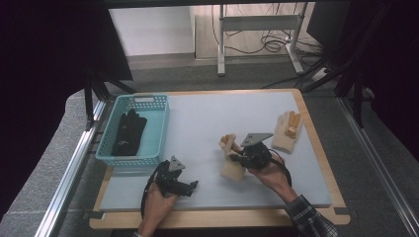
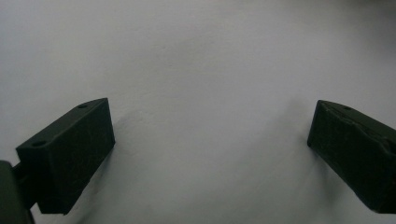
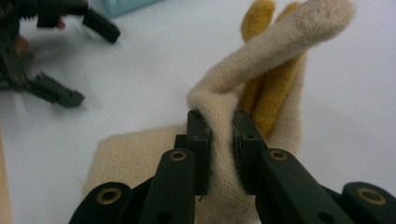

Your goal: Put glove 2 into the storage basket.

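While the left gripper (image 1: 190,186) sits low near the front edge of the grey mat (image 1: 207,118), jaws spread wide over bare surface and holding nothing, the right gripper (image 3: 219,140) pinches a fold of the cream glove (image 3: 224,121) at mid-mat, jaws nearly closed on it. Its twin glove (image 1: 287,129) lies farther right; a black glove (image 1: 128,133) rests in the teal basket (image 1: 160,131).

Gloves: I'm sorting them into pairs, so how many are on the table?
3: a black glove in the blue basket, a beige glove lying near the right edge, another beige glove pinched in the right claw. The basket may hide more.
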A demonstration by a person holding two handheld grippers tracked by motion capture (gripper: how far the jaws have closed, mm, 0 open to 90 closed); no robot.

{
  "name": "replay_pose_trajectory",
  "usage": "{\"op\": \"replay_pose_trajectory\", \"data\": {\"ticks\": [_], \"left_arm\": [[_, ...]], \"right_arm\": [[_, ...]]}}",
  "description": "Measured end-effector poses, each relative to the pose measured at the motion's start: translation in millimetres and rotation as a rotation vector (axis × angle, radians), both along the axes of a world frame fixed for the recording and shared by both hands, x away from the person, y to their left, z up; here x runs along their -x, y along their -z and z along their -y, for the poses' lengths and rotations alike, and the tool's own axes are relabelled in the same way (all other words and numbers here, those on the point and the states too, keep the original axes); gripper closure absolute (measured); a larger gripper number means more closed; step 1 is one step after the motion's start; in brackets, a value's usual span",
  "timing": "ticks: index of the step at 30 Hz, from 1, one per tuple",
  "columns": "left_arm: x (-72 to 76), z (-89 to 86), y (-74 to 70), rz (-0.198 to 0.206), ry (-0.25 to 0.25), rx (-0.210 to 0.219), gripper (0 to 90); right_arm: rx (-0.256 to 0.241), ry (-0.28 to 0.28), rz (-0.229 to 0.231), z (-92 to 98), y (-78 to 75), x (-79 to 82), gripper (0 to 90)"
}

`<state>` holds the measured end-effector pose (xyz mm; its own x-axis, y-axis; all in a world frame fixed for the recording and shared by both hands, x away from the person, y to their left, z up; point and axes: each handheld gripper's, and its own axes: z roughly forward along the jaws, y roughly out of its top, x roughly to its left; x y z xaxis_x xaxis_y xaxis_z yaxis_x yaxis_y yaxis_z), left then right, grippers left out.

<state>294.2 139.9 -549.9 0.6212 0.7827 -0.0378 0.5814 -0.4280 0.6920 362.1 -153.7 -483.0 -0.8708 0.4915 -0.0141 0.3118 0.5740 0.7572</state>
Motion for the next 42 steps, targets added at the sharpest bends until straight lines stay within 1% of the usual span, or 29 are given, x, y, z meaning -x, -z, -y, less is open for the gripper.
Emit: {"op": "replay_pose_trajectory", "data": {"ticks": [2,3,5,6,8,10,12,13,14,16,18,20,22,23,25,27,30,32,34,36,38,39,40,42], "left_arm": [[0.0,0.0,0.0,0.000,0.000,0.000,0.8],[0.0,0.0,0.0,0.000,0.000,0.001,0.8],[0.1,0.0,0.0,0.000,-0.001,0.001,0.8],[0.0,0.0,0.0,0.000,0.000,0.001,0.8],[0.0,0.0,0.0,0.000,0.000,0.000,0.8],[0.0,0.0,0.0,0.000,0.000,0.001,0.8],[0.0,0.0,0.0,0.000,0.000,0.001,0.8],[0.0,0.0,0.0,0.000,0.000,0.001,0.8],[0.0,0.0,0.0,0.000,0.000,0.001,0.8],[0.1,0.1,0.1,-0.001,-0.002,0.002,0.8],[0.2,0.2,0.1,-0.001,-0.002,0.003,0.8],[0.2,0.2,0.1,-0.001,-0.002,0.003,0.8],[0.2,0.1,0.1,-0.001,-0.002,0.003,0.8],[0.2,0.1,0.1,-0.001,-0.002,0.003,0.8],[0.2,0.1,0.1,-0.001,-0.002,0.003,0.8],[0.2,0.1,0.1,-0.001,-0.002,0.003,0.8],[0.2,0.1,0.1,-0.001,-0.002,0.003,0.8],[0.2,0.1,0.1,-0.001,-0.002,0.003,0.8],[0.2,0.1,0.1,-0.001,-0.002,0.003,0.8],[0.2,0.1,0.1,-0.001,-0.002,0.004,0.8],[0.2,0.1,0.1,0.000,-0.002,0.003,0.8],[0.2,0.1,0.1,-0.001,-0.002,0.003,0.8],[0.2,0.1,0.1,-0.001,-0.001,0.003,0.8],[0.2,0.2,0.2,0.000,-0.003,0.004,0.8]], "right_arm": [[0.007,-0.006,-0.012,-3.5,9.5,2.0,77.1],[0.009,-0.017,-0.022,-5.3,14.4,2.7,73.8],[0.026,-0.041,-0.036,-9.5,21.2,3.7,59.3],[0.038,-0.046,-0.033,-11.2,22.5,4.1,53.2],[0.038,-0.041,-0.016,-10.3,20.2,3.5,48.0],[0.007,-0.018,-0.008,-3.8,13.2,-0.6,45.8],[-0.009,0.007,-0.003,3.0,7.3,-4.8,45.9],[-0.013,0.020,-0.004,5.0,5.6,-6.1,48.2],[-0.012,0.033,-0.004,7.9,3.9,-8.4,53.5],[-0.019,0.061,-0.019,11.1,2.9,-12.7,63.9],[-0.018,0.074,-0.035,10.7,5.2,-18.1,69.7],[0.000,0.079,-0.040,4.7,10.7,-24.1,72.4],[0.010,0.081,-0.046,-2.3,15.5,-28.9,72.7],[0.017,0.079,-0.049,-8.7,19.8,-33.6,72.8],[0.020,0.077,-0.048,-17.0,24.6,-38.7,72.8],[0.026,0.070,-0.058,-27.2,29.6,-43.7,72.8],[0.034,0.056,-0.070,-41.2,35.4,-47.3,72.7],[0.050,0.042,-0.062,-49.7,39.3,-48.3,72.7],[0.059,0.033,-0.055,-53.4,40.3,-48.0,72.1],[0.050,0.039,-0.043,-50.3,37.2,-48.5,69.5],[0.033,0.058,-0.039,-41.9,32.1,-50.2,66.4],[0.013,0.074,-0.043,-33.1,28.4,-52.7,64.0],[0.003,0.087,-0.045,-26.8,26.3,-54.5,63.0],[-0.004,0.107,-0.045,-17.5,23.7,-57.2,61.4]]}}
